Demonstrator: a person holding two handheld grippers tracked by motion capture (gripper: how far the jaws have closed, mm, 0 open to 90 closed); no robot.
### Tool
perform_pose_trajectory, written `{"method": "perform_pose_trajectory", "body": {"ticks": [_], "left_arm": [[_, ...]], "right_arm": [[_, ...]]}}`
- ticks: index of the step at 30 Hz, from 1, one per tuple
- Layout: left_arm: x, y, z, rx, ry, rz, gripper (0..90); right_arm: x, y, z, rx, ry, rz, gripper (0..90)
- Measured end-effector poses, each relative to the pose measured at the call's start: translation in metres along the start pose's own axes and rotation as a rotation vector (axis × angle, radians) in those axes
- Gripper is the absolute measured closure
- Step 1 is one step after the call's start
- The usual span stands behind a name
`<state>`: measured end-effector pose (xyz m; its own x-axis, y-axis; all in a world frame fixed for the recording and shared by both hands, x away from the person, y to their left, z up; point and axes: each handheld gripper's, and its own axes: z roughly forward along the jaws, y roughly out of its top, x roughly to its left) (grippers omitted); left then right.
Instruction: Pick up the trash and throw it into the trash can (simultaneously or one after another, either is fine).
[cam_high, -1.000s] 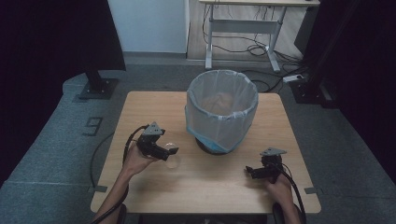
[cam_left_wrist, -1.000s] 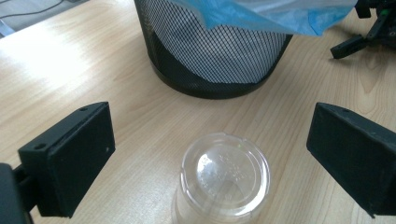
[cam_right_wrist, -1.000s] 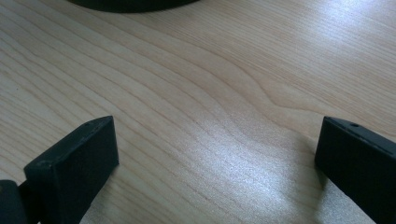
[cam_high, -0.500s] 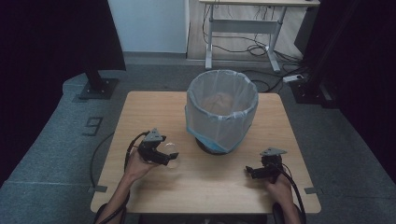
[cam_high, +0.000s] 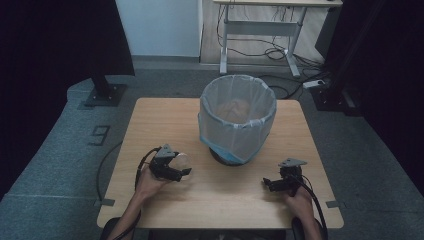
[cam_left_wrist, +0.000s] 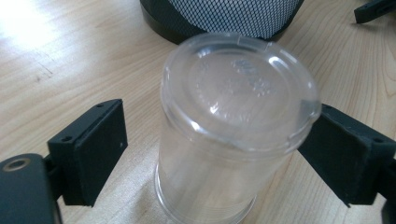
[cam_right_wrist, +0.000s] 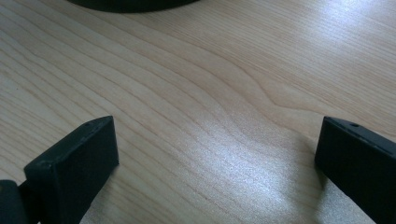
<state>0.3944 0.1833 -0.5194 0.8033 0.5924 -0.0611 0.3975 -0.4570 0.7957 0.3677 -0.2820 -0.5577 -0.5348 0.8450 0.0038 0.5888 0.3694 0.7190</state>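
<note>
A clear plastic cup (cam_left_wrist: 233, 135) stands on the wooden table (cam_high: 160, 120) with its closed end up, left of the bin (cam_high: 237, 117). My left gripper (cam_left_wrist: 219, 140) is open around the cup. Its right jaw touches the cup's wall and its left jaw stands a little apart. In the high view the cup (cam_high: 182, 161) shows just past the left gripper (cam_high: 181, 171), at the table's front left. My right gripper (cam_high: 267, 184) rests low near the front right, open, with bare wood between its jaws (cam_right_wrist: 217, 144).
A mesh bin with a pale liner stands mid-table, with its dark base (cam_left_wrist: 219, 18) just beyond the cup and at the top of the right gripper view (cam_right_wrist: 130, 3). A desk frame (cam_high: 260, 30) and cables lie on the floor behind the table.
My left gripper has slid a little toward the table's front and right, so its jaws now straddle the cup. The right gripper has stayed put.
</note>
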Motion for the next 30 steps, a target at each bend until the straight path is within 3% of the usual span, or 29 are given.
{"method": "perform_pose_trajectory", "body": {"ticks": [13, 17, 21, 30], "left_arm": [[-0.005, -0.010, 0.017, 0.104, 0.035, 0.062, 15.0], [-0.007, -0.010, 0.021, 0.126, 0.054, 0.082, 20.8], [-0.008, -0.011, 0.024, 0.138, 0.061, 0.090, 27.2], [-0.006, -0.011, 0.022, 0.134, 0.041, 0.071, 30.7]], "right_arm": [[0.000, 0.000, 0.000, 0.000, 0.000, 0.000, 0.0], [0.000, 0.000, 0.000, 0.001, 0.001, 0.000, 0.0], [0.000, 0.000, 0.000, 0.001, 0.001, 0.000, 0.0], [0.000, 0.000, 0.000, 0.000, 0.000, 0.000, 0.0]]}}
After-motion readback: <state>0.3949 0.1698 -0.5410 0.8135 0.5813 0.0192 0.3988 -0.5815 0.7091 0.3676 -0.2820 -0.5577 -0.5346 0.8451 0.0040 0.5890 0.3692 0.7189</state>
